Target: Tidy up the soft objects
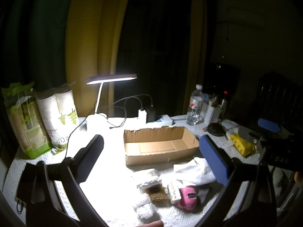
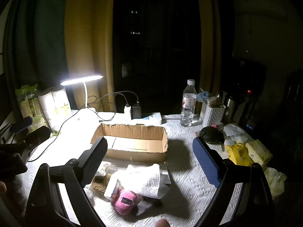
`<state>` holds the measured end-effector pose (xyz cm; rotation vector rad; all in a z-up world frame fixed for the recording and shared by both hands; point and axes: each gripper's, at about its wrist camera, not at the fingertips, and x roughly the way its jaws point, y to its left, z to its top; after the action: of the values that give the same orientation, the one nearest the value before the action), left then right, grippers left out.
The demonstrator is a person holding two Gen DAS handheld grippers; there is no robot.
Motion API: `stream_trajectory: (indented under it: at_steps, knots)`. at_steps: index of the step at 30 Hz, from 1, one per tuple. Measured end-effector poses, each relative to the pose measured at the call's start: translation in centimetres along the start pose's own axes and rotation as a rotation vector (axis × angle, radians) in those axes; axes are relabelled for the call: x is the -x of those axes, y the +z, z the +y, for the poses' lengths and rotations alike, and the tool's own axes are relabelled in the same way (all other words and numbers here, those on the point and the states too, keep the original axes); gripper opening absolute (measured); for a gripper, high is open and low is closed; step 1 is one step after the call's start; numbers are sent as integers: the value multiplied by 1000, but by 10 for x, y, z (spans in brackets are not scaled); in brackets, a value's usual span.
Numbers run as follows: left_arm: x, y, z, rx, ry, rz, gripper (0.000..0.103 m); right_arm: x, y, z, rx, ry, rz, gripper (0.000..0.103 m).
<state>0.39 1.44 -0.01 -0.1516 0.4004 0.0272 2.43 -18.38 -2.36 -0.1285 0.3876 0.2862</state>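
An empty open cardboard box (image 1: 159, 147) sits mid-table; it also shows in the right wrist view (image 2: 132, 143). In front of it lies a pile of soft things: a pink fuzzy pouch (image 1: 187, 198) (image 2: 126, 201), a brown fuzzy pad (image 1: 156, 193) (image 2: 100, 184), a white waffle cloth (image 1: 197, 172) (image 2: 145, 179), a small tissue pack (image 1: 173, 191) and crumpled white plastic (image 1: 144, 210). My left gripper (image 1: 151, 157) is open and empty above the pile. My right gripper (image 2: 149, 160) is open and empty above the pile too; it shows at the right of the left wrist view (image 1: 269, 132).
A lit desk lamp (image 1: 111, 78) stands at the back left, with cables and a charger (image 1: 142, 115). Paper cup sleeves (image 1: 58, 117) stand far left. A water bottle (image 2: 187, 104), a white basket (image 2: 212, 113), a black pouch (image 2: 209, 137) and a yellow bag (image 2: 239, 154) are on the right.
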Motion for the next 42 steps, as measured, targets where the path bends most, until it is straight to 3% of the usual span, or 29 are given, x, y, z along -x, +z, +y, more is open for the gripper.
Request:
stream_trajectory:
  at_steps: [42]
  knots:
    - [3, 0, -5, -1, -2, 0, 102, 0, 0, 1, 6, 0, 3, 93]
